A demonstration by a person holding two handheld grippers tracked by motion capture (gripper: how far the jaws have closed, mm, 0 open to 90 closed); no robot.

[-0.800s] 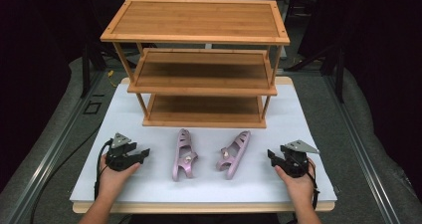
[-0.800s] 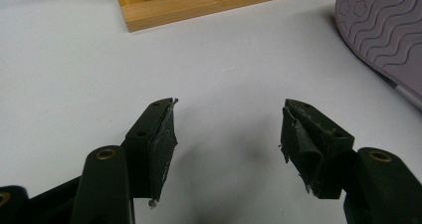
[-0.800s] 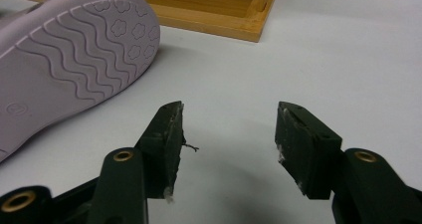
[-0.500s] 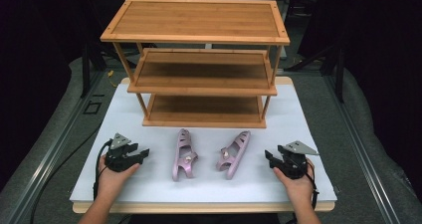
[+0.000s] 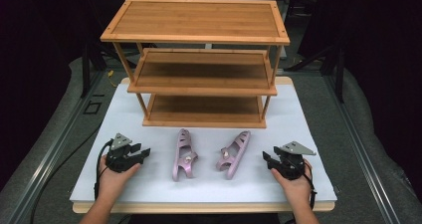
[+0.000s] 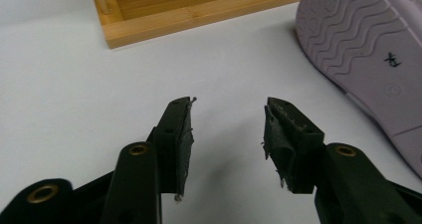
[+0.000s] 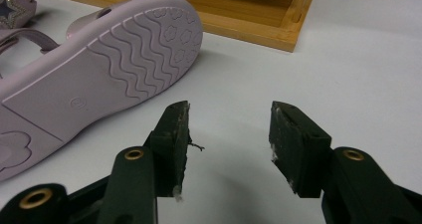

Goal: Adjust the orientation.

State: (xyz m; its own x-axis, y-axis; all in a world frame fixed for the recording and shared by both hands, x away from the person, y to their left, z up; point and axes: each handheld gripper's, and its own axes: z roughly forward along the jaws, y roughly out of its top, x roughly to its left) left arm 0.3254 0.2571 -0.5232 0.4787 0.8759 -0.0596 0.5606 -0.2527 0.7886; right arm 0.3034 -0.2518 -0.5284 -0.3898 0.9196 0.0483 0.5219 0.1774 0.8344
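Observation:
Two pink sandals lie on their sides on the white table top [image 5: 298, 124], in front of a three-tier bamboo shelf rack [image 5: 199, 20]. The left sandal [image 5: 184, 154] turns its wavy sole [image 6: 368, 59] toward my left gripper [image 5: 144, 155], which rests on the table to its left, jaws open and empty [image 6: 229, 114]. The right sandal [image 5: 234, 154] shows its sole [image 7: 99, 69] to my right gripper [image 5: 266, 159], which sits just right of it, also open with nothing between its fingers [image 7: 229, 119].
The rack's bottom shelf [image 5: 204, 112] stands right behind the sandals; its front edge shows in the left gripper view [image 6: 199, 17] and its corner in the right gripper view [image 7: 288, 35]. Dark floor and metal rails [image 5: 59, 139] flank the table.

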